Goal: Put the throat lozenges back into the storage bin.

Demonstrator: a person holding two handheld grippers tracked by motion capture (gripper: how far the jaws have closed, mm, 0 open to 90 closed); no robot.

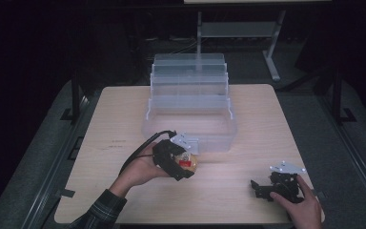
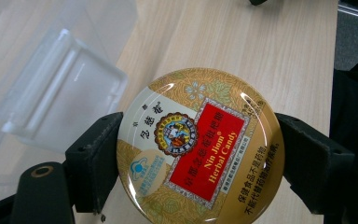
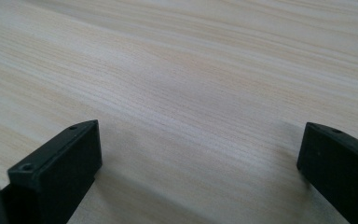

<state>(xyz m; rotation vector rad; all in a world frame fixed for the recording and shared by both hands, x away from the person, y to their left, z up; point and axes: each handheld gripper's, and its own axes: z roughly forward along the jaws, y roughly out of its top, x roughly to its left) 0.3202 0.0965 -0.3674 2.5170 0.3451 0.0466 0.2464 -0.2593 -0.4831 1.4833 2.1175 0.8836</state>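
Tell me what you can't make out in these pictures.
- Candy tin: its bottom edge is cut off by the left gripper view's frame; sides hidden by the left gripper.
- Clear bin: contents unclear in the high view, too dim and glary.
- Right gripper: partly covered by the hand.

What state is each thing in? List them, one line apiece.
Candy tin: lid on, clamped at its rim, held above the table.
Left gripper: shut on the candy tin, fingers against its sides.
Right gripper: open, nothing held, low at the table.
Clear bin: open-topped, upright, looks empty.
Clear tiered organiser: upright behind the bin.
Table: bare wood.
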